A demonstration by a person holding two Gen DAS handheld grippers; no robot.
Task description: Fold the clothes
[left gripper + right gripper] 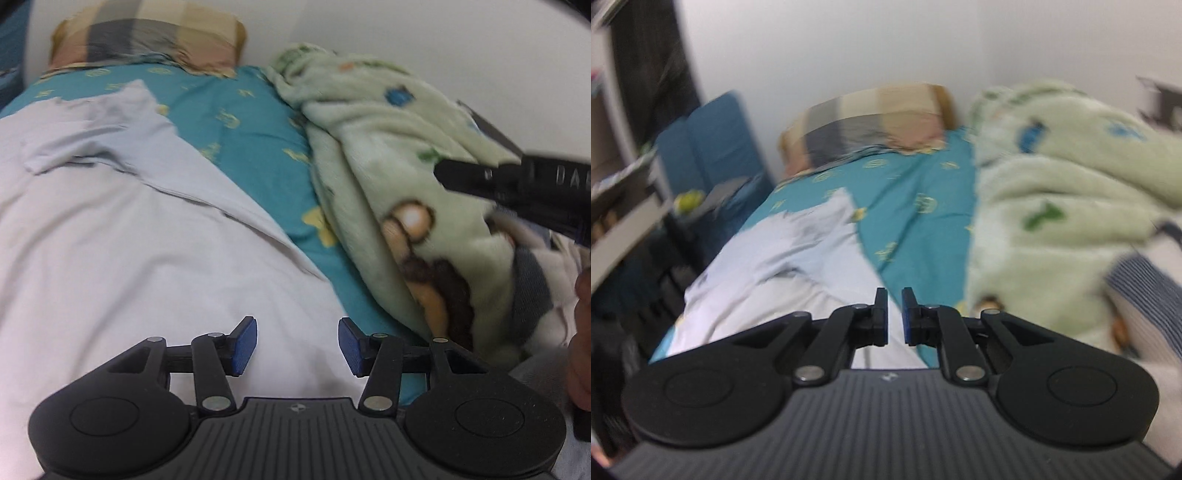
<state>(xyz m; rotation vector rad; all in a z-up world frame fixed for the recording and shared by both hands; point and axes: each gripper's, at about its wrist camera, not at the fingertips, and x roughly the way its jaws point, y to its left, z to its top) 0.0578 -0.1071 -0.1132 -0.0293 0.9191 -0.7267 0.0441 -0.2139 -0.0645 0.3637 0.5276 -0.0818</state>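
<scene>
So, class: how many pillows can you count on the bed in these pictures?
1: a plaid pillow lies at the head of the bed against the wall, beside the green blanket, which may hide others.

Lying on the bed sheet, toward the left: a garment, one corner folded over at the far end. Resting at the head of the bed, against the wall: a pillow. Piled along the right side, beside the garment with a strip of sheet between: a blanket. Standing left of the bed, near the pillow: a chair, and nearer, shelves.
</scene>
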